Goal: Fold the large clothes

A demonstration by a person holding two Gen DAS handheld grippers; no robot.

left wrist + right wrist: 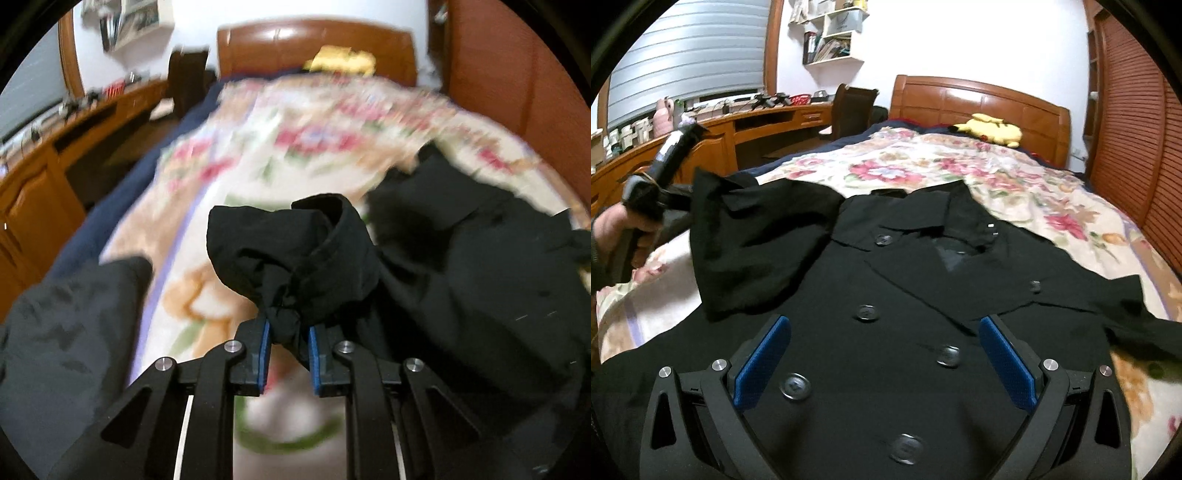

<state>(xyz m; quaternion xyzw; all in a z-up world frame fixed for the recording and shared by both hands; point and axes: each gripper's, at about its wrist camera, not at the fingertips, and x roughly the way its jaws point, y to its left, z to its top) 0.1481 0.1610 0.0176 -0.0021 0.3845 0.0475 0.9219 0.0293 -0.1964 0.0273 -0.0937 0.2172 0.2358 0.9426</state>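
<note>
Blue pads up close on the right gripper [884,363], jaws spread wide, nothing between them, hovering just over the button front of the shirt [905,295].

Biggest thing in the room: the bed [1015,177], wooden headboard at the far end, floral blanket [916,166] across it. Black shirt lies on that blanket at the near end, front up, collar pointing toward the headboard, a row of dark buttons [866,313] running down the middle. Its right sleeve stretches flat out to the side.

Over on the left, the sleeve [291,254] is off the blanket. Left gripper [290,334] is clamped on a bunched pinch of that black cloth, pads pressing it from both sides, the cuff opening standing up above the jaws. From the right wrist view you see the hand [624,229] gripping that tool at the left edge, sleeve drawn up and folded in over the shirt's chest.

Left wrist view is smeared with blur. A yellow plush [991,129] sits by the headboard, well apart from the shirt.
</note>
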